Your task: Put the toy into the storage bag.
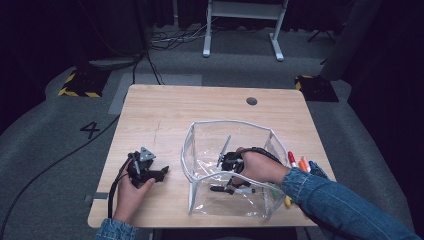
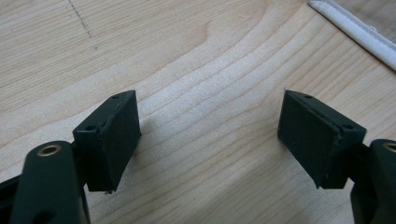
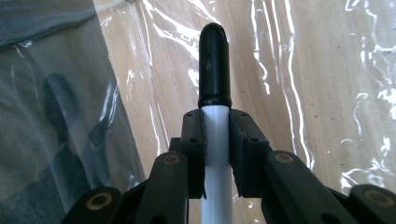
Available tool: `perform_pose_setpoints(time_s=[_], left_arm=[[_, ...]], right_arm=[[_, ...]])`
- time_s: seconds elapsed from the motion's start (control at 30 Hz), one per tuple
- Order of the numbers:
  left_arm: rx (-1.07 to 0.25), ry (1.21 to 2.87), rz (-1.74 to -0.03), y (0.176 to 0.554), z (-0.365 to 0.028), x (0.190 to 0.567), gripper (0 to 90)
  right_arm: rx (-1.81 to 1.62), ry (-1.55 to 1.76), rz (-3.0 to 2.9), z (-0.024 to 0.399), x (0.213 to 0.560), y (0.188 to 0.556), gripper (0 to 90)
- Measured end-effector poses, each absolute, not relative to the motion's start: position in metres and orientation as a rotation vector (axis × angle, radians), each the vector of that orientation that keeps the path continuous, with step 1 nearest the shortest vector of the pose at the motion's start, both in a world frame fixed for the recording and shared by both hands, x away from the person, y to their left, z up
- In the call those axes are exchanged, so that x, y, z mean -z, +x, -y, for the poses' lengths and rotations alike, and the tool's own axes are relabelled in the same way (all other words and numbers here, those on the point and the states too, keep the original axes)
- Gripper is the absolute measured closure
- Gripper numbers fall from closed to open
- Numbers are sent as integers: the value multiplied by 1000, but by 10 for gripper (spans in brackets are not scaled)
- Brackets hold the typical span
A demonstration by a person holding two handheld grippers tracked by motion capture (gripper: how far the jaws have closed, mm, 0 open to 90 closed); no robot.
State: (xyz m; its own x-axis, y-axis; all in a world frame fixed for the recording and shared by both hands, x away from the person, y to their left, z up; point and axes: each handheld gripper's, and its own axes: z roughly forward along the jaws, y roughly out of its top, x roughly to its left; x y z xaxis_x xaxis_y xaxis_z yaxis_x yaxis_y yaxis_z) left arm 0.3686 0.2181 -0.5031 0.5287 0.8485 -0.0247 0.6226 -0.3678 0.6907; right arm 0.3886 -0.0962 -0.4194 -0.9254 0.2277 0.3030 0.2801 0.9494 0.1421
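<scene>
Right claw (image 3: 217, 154) is clamped on a black-capped marker (image 3: 215, 70), white barrel pinched between both pads, cap end pointing ahead and down. My right hand (image 1: 260, 167) is inside the clear pouch (image 1: 200, 150), which stands open-topped on the wooden surface (image 1: 150, 115). Marker therefore sits within the pouch walls, above its floor; I cannot tell whether the cap touches the plastic yet. Judgement: I hold it by the barrel, clear of the cap, so it can be laid flat on the pouch bottom.

Left claw (image 2: 210, 135) rests on the surface to the left of the pouch, jaws spread wide with nothing between them. Its view catches the pouch's white rim at the upper right. Probably parked there to steady the pouch if needed.

More markers (image 1: 300, 162) lie just right of the pouch, outside it, likely waiting their turn.
</scene>
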Motion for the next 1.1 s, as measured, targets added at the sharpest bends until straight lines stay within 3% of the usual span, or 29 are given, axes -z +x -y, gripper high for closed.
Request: perform_pose_setpoints(time_s=[0.13,0.33,0.5,1.1], left_arm=[[-446,2111,-1188,369,-218,503,213],[-443,2112,-1186,369,-218,503,213],[-441,2112,-1188,368,-218,503,213],[-441,2115,-1185,369,-218,503,208]], right_arm=[[286,-365,2804,95,421,387,765],[356,-427,2783,96,422,389,636],[443,-465,2806,99,411,392,617],[911,-604,2913,139,324,386,603]])
